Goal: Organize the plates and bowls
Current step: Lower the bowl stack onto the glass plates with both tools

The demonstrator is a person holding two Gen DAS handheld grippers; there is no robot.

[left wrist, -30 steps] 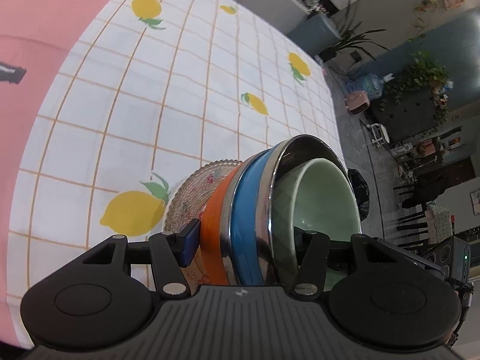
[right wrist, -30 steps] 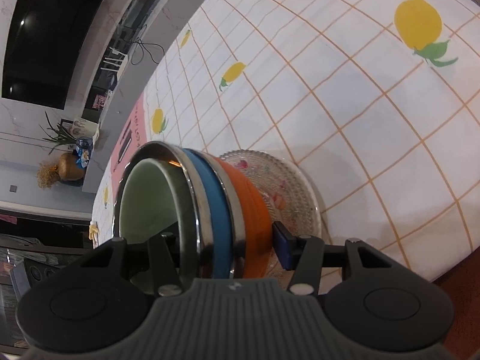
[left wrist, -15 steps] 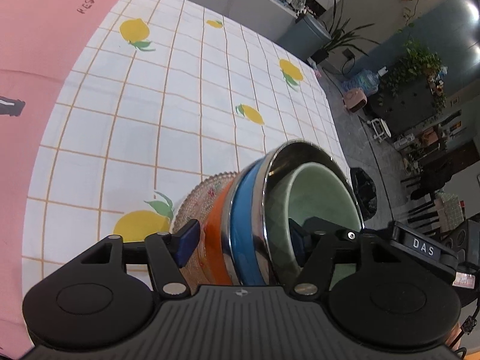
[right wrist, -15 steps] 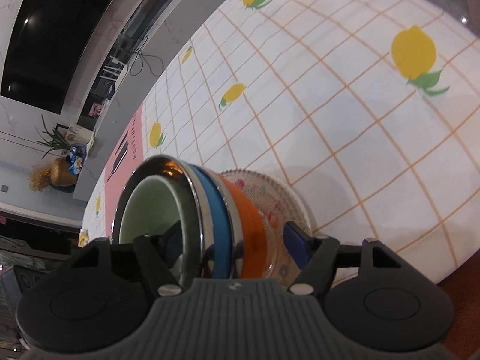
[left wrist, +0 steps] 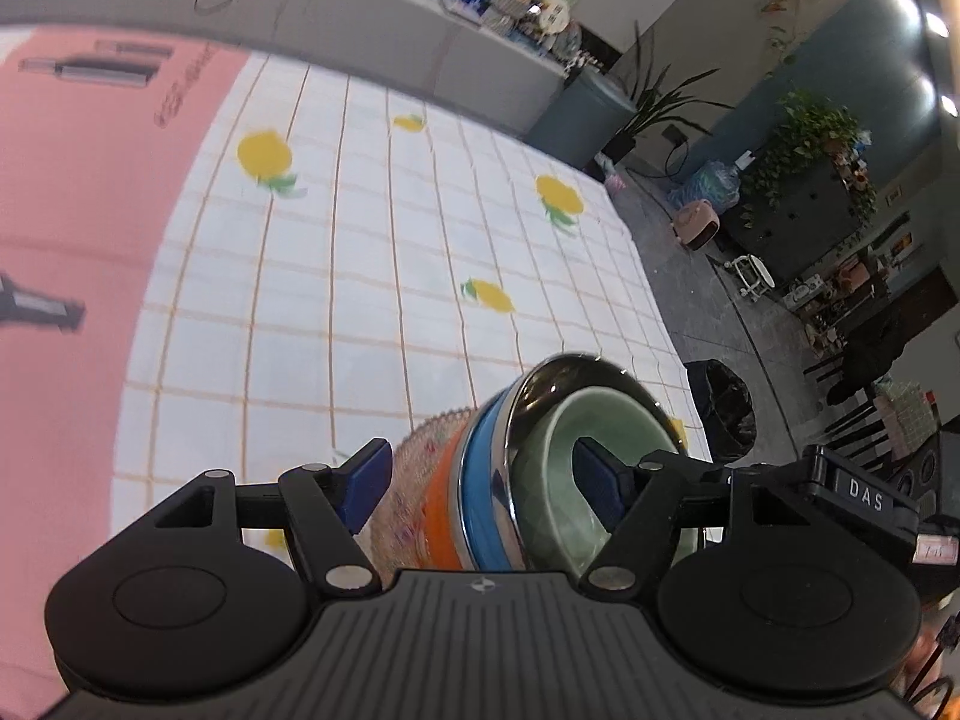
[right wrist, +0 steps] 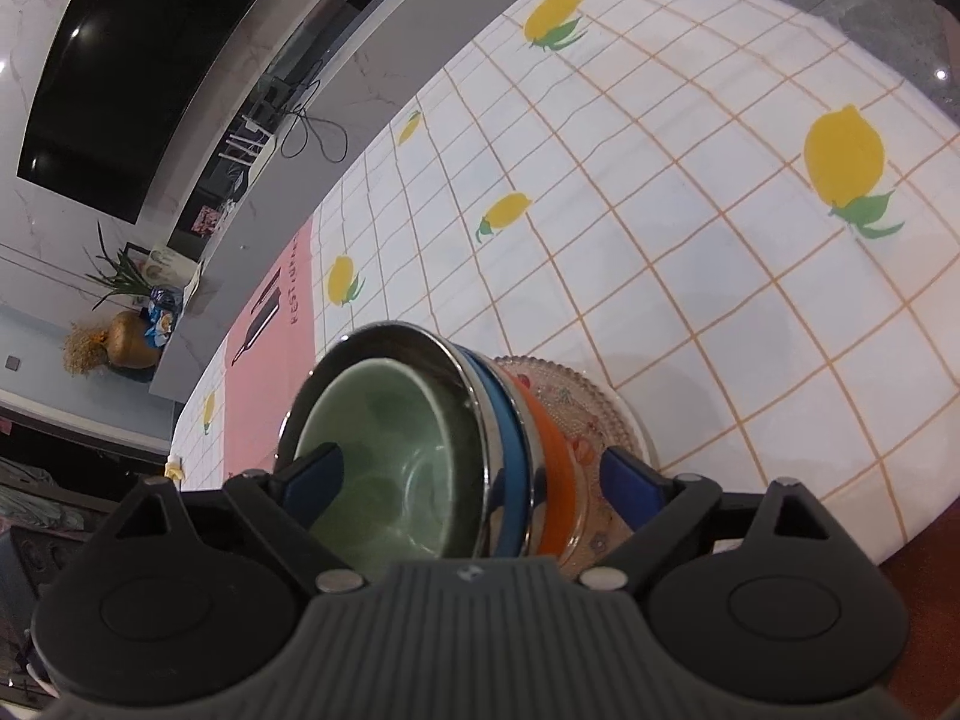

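A table was covered by a white tablecloth (left wrist: 372, 276) printed with an orange grid and scattered yellow lemons; a pink panel (left wrist: 90, 192) bearing dark bottle motifs was seen along one side. Directly on the cloth, near the table's edge, a patterned glass plate (right wrist: 576, 396) was set, and on it a nested stack of bowls (right wrist: 420, 432) was carried.

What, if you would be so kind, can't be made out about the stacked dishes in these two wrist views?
- Near side of the stack: in both views the gripper body covers the lower part of the green bowl and orange bowl.
- Glass plate: mostly behind the bowls; its full pattern is hidden.
- Left view: motion blur smears the tablecloth.
- Pink mat lettering: too small to read.
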